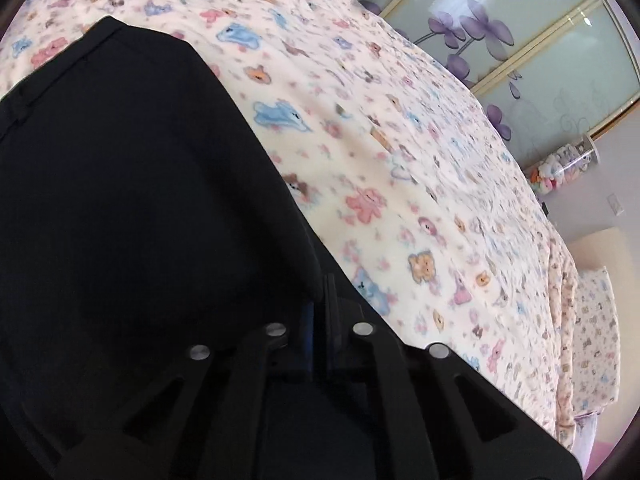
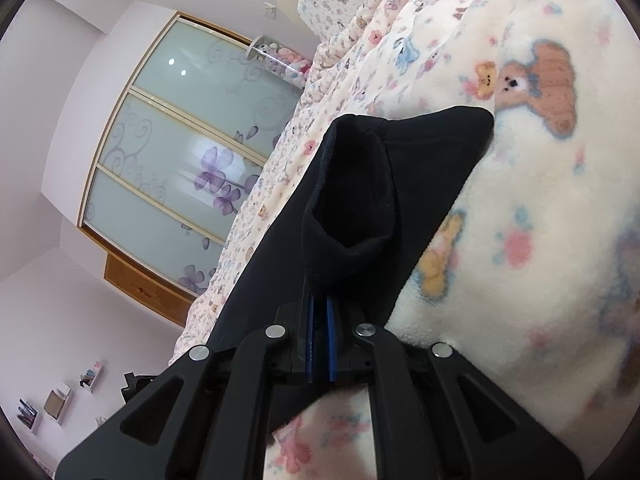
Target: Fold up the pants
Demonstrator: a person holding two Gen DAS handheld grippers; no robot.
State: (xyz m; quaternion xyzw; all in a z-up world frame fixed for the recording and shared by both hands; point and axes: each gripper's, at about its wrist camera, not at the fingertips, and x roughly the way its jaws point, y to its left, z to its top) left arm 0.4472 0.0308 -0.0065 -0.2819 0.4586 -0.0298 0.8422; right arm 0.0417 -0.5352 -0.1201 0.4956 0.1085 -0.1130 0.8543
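Left wrist view: pants (image 1: 120, 200) fill nine o'clock over the bed (image 1: 400, 160); wardrobe (image 1: 540, 52) at two. Both grippers' fingers pinch fabric.

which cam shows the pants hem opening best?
Right wrist: the open hem gapes just ahead of the right gripper, which is shut on the pants. Left wrist shows only a flat black expanse with a stitched edge, no opening.

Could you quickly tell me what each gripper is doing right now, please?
Left gripper: shut on the black pants.
Right gripper: shut on the pants.
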